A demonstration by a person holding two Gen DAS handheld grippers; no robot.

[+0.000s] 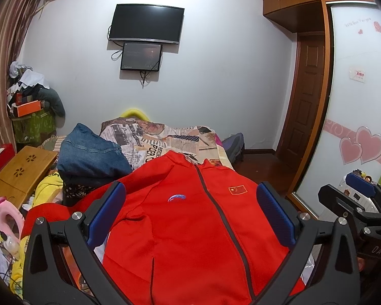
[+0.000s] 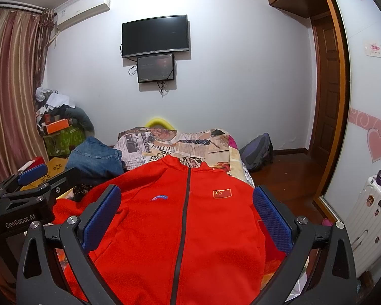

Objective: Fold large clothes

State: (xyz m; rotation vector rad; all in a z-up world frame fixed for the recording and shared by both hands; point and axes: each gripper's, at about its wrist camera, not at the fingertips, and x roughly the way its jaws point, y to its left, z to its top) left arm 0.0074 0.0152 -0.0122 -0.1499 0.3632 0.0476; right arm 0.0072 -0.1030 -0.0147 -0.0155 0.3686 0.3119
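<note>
two black claws with blue ribbed pads hang above a bed, side by side, both spread wide and gripping nothing. at far left of the scene stand striped reddish curtains [image 2: 10,81], then a heap of clutter with an orange box [image 2: 56,124], a light wooden lap desk with flower cutouts [image 1: 22,170] and a folded blue denim garment [image 1: 91,152] lying on the bed's left side. the left gripper [image 1: 190,218] has its jaws far apart, its blue pads [image 1: 106,216] framing the chest of a bright red zip-front sports jacket [image 1: 190,228], with no cloth between them; whether the pads brush the fabric below cannot be told. the jacket lies flat, front up, zipped, collar toward the far wall, on a newspaper-print bedspread [image 1: 165,137], with a blue-and-white logo on one breast and a small red flag patch with yellow stars [image 2: 222,193] on the other; one sleeve trails off to the left. the right gripper [image 2: 188,216] sits just right of the left one, jaws equally wide, empty, over the same jacket. on the wall beyond hang a black flat television [image 2: 155,35] and a smaller dark screen [image 2: 155,68] beneath it. further right are a dark backpack on the floor [image 2: 257,152], a brown wooden door [image 2: 327,81], and a white wardrobe panel with pink hearts [image 1: 363,147].
</note>
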